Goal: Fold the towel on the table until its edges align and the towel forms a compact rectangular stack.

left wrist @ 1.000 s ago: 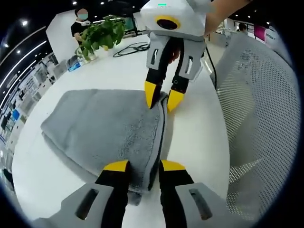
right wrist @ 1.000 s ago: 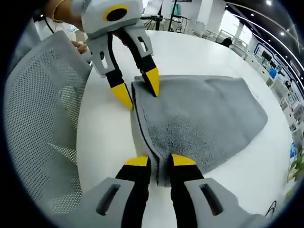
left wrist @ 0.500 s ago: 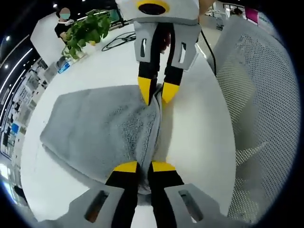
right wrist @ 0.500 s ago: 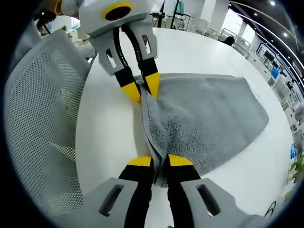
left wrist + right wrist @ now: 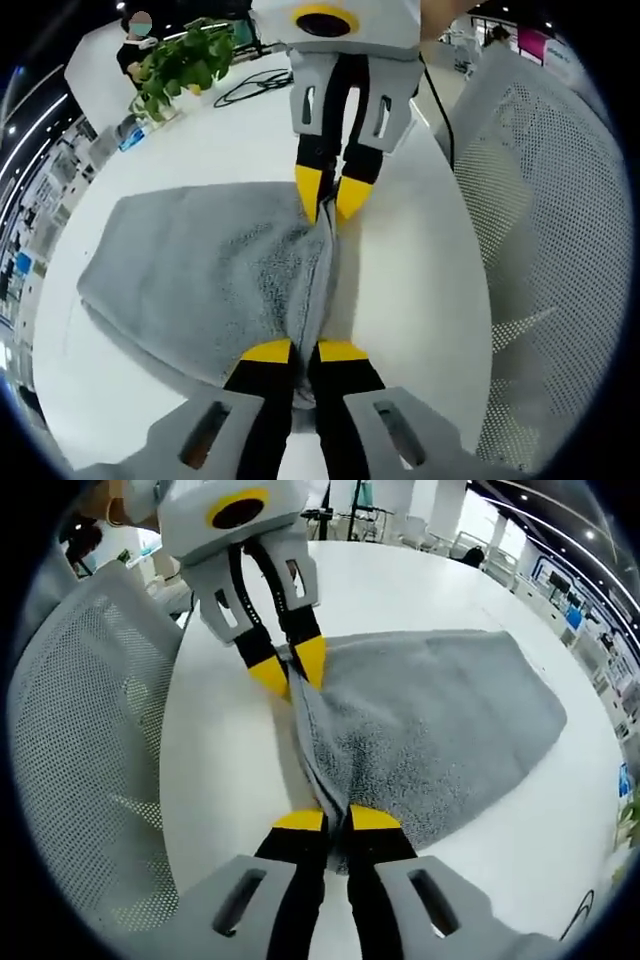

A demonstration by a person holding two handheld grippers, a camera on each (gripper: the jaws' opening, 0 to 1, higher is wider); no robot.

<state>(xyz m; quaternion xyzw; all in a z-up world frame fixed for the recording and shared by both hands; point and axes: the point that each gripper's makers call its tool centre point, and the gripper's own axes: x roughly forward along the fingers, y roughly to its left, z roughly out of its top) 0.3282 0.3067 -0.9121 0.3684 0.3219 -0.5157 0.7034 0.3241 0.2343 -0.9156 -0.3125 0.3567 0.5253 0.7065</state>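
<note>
Counter (image 5: 420,260): white, carrying a grey towel (image 5: 200,270).
Left gripper (image 5: 303,352): fingers pinching the towel's edge.
Right gripper (image 5: 337,820): fingers pinching the same edge.

Grey-bodied left tool (image 5: 304,352) (black jaws, yellow tips).

Both grippers' fingers (image 5: 268,352) on towel (image 5: 200,270) edge

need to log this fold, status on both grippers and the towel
Left gripper shut on grey towel edge, right gripper shut on same edge further along. Towel lies folded on white table. Mesh chair beside table, not in the way.
</note>
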